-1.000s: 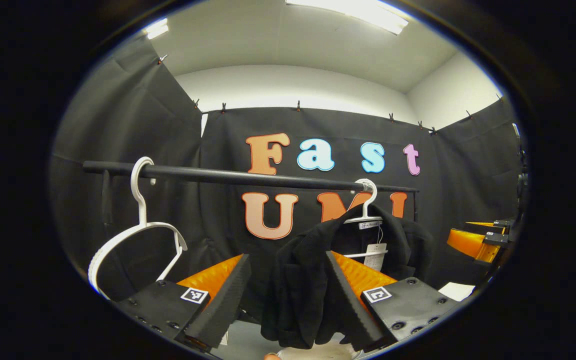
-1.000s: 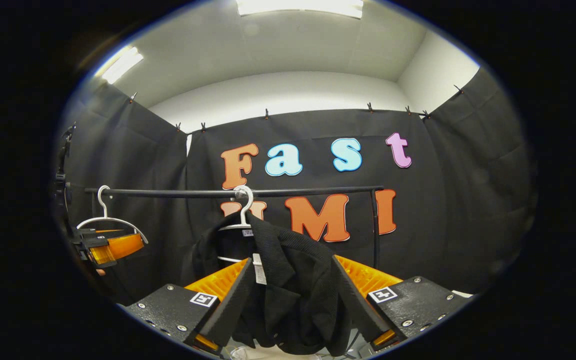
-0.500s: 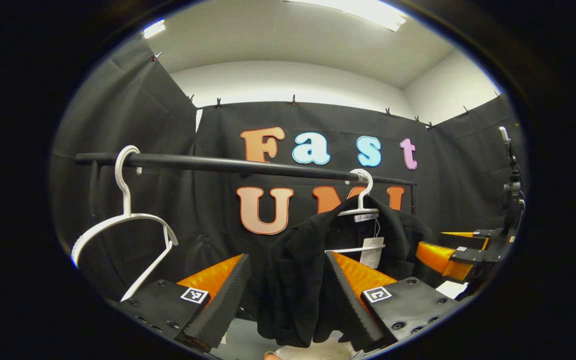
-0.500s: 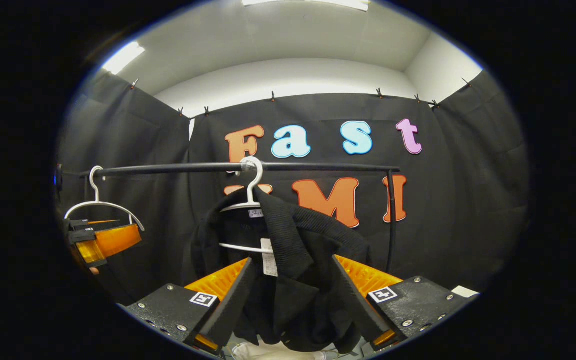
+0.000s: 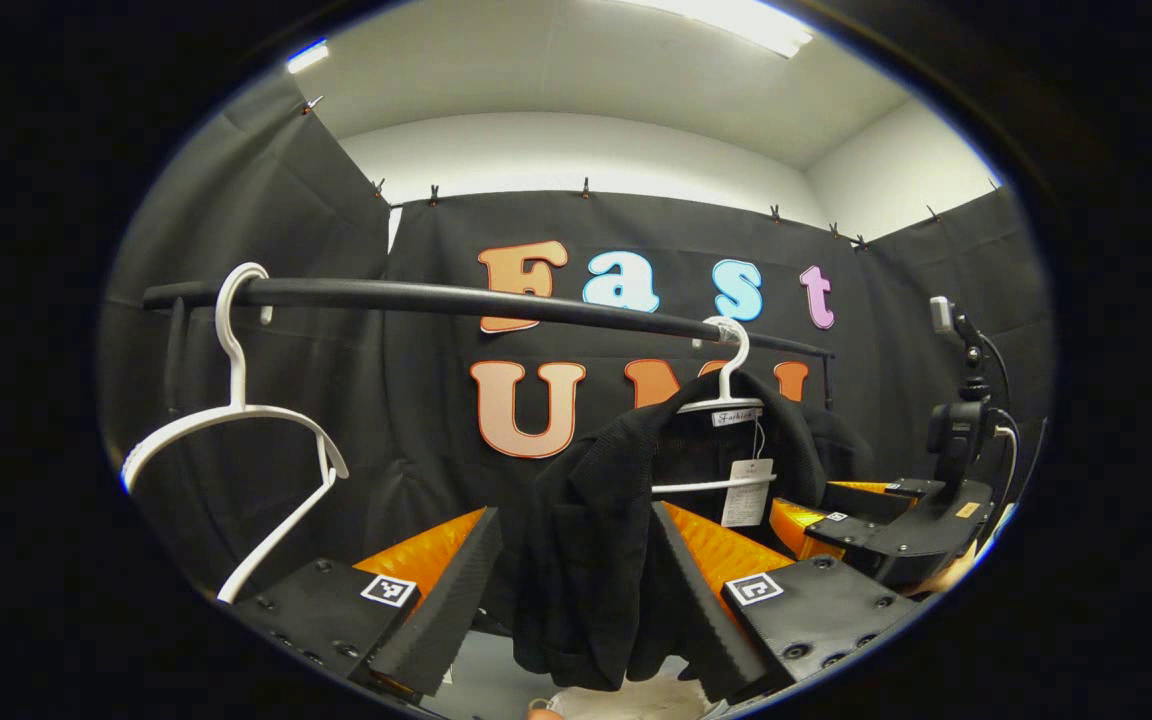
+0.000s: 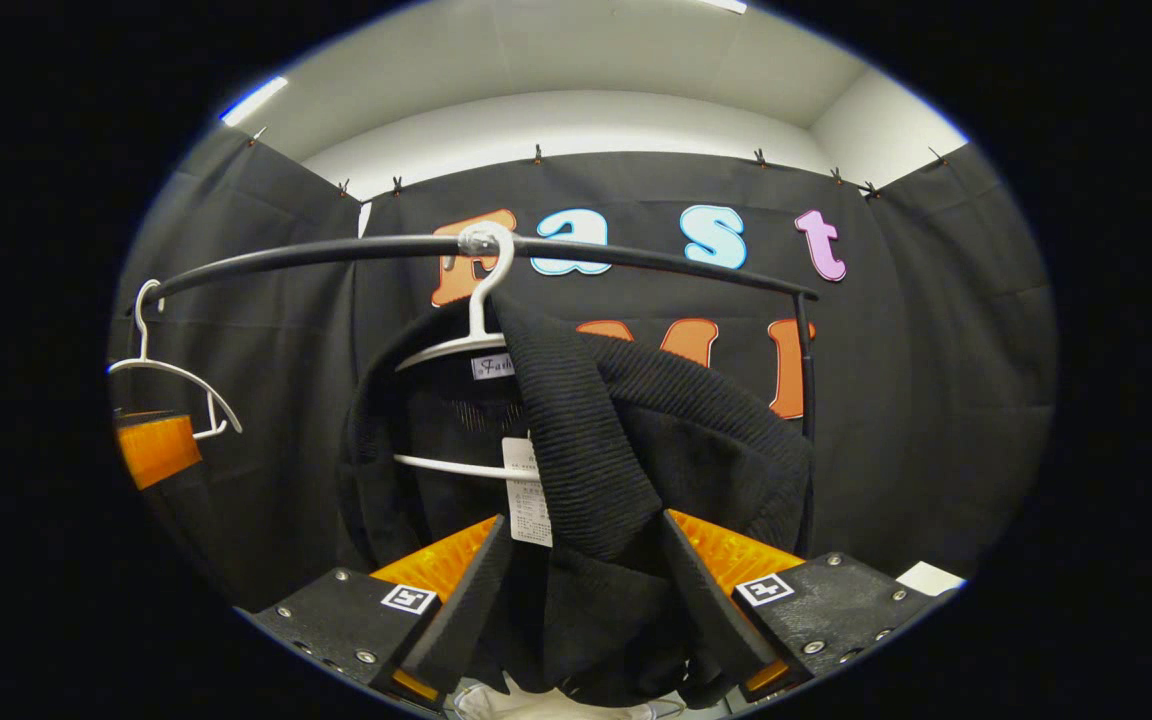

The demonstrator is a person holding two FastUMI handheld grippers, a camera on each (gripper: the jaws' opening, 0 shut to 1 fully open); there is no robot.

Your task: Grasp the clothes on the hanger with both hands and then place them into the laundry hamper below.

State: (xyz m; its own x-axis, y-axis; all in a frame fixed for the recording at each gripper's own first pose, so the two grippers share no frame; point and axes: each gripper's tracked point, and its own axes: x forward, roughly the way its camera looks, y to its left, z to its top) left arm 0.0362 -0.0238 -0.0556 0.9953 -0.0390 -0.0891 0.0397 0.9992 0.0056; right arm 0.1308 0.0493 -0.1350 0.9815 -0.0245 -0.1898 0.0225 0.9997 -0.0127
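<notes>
The black ribbed knit jacket (image 6: 626, 440) is hanging on one white plastic hanger (image 6: 471, 340) from the black rail (image 5: 456, 298), its length running straight down from that rail. The right gripper (image 6: 581, 590) is standing nearer, jaws spread wide with fabric between them, not pinched. The left gripper (image 5: 571, 590) is likewise gaping, jacket just ahead. A second, bare white hanger (image 5: 236, 420) is sharing the rail: two hangers, one garment.

Garment (image 6: 626, 450): black, ribbed knit, with a white paper tag (image 6: 533, 505) at the neck. Draped open on a white hanger (image 6: 471, 345). The hanger is hooked over a black rail (image 6: 336, 250). Hamper: a pale rim (image 6: 536, 703) shows below the hem.
</notes>
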